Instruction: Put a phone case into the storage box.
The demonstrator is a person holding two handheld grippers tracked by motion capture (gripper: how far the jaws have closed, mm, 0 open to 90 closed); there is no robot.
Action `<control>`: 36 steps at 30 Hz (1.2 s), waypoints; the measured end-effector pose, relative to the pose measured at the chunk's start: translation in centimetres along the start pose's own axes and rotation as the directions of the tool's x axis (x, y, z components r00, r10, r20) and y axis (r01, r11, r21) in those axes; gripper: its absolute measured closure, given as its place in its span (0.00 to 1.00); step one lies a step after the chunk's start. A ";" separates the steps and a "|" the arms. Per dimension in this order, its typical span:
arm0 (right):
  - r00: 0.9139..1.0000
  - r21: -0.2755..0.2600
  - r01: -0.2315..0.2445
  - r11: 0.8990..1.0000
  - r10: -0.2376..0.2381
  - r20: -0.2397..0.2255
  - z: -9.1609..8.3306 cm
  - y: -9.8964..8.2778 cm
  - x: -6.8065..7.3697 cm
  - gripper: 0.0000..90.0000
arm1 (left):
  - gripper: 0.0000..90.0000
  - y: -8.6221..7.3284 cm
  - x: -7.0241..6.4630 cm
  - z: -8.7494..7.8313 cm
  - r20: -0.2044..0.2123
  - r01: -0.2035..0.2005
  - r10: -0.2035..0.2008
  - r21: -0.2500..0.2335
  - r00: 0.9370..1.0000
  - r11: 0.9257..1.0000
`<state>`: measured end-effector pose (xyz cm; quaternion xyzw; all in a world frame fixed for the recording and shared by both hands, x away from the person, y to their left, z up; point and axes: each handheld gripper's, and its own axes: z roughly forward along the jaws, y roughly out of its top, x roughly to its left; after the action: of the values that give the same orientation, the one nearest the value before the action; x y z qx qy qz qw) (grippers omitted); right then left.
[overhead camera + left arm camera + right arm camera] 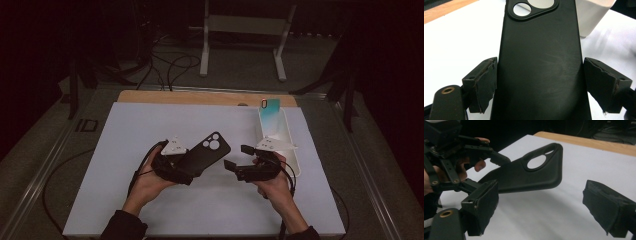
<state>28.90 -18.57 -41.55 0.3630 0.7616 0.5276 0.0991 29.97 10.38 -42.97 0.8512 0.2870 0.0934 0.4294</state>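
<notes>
Black phone case (pixel 206 151): matte, with camera cut-outs at its far end; held above the white board (pixel 150 125), slanting up and away toward the board's centre. Left gripper (pixel 187 172): jaws clamped on the case's two long edges near its lower end. Right gripper (pixel 236 157): just beside the case to its right, jaws standing wide apart, nothing between them. White tray (pixel 295 155): long and narrow, at the board's right side, holding a teal phone case (pixel 269 120) leaning upright. Wooden table edge (pixel 200 96): behind the board.
</notes>
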 end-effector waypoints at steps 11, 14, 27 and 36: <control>0.997 0.045 -0.059 0.997 0.061 -0.037 1.1 0.2 0.3 0.27 | 0.17 0.7 -1.2 0.1 0.032 -0.030 0.031 -0.030 0.999 0.999; 0.996 0.055 -0.072 0.996 0.075 -0.047 1.4 0.2 0.5 0.34 | 0.17 1.0 -1.7 0.3 0.041 -0.042 0.044 -0.040 0.998 0.998; 0.984 0.060 -0.113 0.992 0.120 -0.134 2.2 0.6 1.8 0.84 | 0.16 1.3 -3.1 1.8 0.060 -0.083 0.083 -0.006 0.995 0.997; 0.990 0.046 -0.075 0.996 0.080 -0.117 1.9 0.8 2.4 0.95 | 0.28 1.1 -2.9 1.8 0.038 -0.063 0.063 -0.011 0.997 0.998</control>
<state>28.59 -15.49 -41.10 0.3620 0.7623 0.5359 0.0254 28.78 6.97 -42.92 0.8593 0.2512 0.0921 0.4358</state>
